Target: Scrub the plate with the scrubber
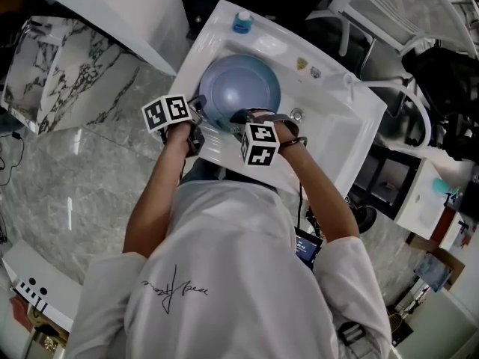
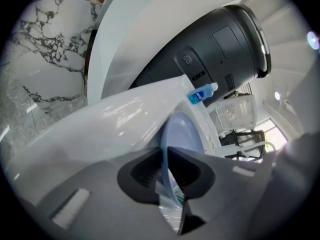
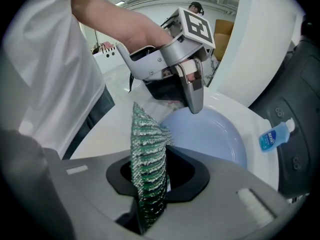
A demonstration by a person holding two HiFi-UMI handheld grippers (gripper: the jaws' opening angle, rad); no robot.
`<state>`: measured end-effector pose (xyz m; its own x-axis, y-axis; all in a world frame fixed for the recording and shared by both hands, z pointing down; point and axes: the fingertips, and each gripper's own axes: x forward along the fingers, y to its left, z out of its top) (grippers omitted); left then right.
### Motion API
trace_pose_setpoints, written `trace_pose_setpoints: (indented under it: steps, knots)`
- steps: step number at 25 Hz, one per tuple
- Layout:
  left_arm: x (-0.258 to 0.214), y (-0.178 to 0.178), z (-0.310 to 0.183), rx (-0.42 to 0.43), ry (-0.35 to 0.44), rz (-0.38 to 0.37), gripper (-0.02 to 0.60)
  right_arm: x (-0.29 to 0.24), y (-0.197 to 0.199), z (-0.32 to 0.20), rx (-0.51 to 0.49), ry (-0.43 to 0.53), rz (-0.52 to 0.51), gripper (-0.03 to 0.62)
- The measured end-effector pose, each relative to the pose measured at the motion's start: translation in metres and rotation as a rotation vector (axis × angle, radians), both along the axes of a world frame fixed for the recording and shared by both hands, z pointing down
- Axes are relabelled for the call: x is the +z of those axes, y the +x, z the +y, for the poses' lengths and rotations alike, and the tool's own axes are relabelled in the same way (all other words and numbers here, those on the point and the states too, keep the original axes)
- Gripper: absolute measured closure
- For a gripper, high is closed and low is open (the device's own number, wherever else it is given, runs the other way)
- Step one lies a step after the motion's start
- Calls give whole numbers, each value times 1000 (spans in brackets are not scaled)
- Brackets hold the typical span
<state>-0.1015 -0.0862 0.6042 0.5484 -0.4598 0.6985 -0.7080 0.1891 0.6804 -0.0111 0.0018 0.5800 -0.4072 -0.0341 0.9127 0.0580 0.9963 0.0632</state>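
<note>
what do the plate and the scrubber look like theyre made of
The plate: smooth pale blue with a soft sheen and a thin rim, likely plastic or melamine, though glazed ceramic is possible. The scrubber: green fabric woven with glittery silver threads, seemingly a coarse knitted mesh, going by its ribbed, sparkling texture.

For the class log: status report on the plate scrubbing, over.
Left gripper shut on plate rim, plate in sink. Right gripper shut on scrubber by the plate's near edge; contact unclear. Soap bottle clear, on sink ledge.
</note>
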Motion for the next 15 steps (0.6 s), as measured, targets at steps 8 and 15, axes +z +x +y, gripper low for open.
trace_pose_setpoints:
  steps: [8,15]
  knots:
    - [-1,0,0,0,0,5,482,-2,9,5,25,-32,-6,531]
    - [0,-1,0,-1,0,8,482,0,19,8,53,-82,-6,531]
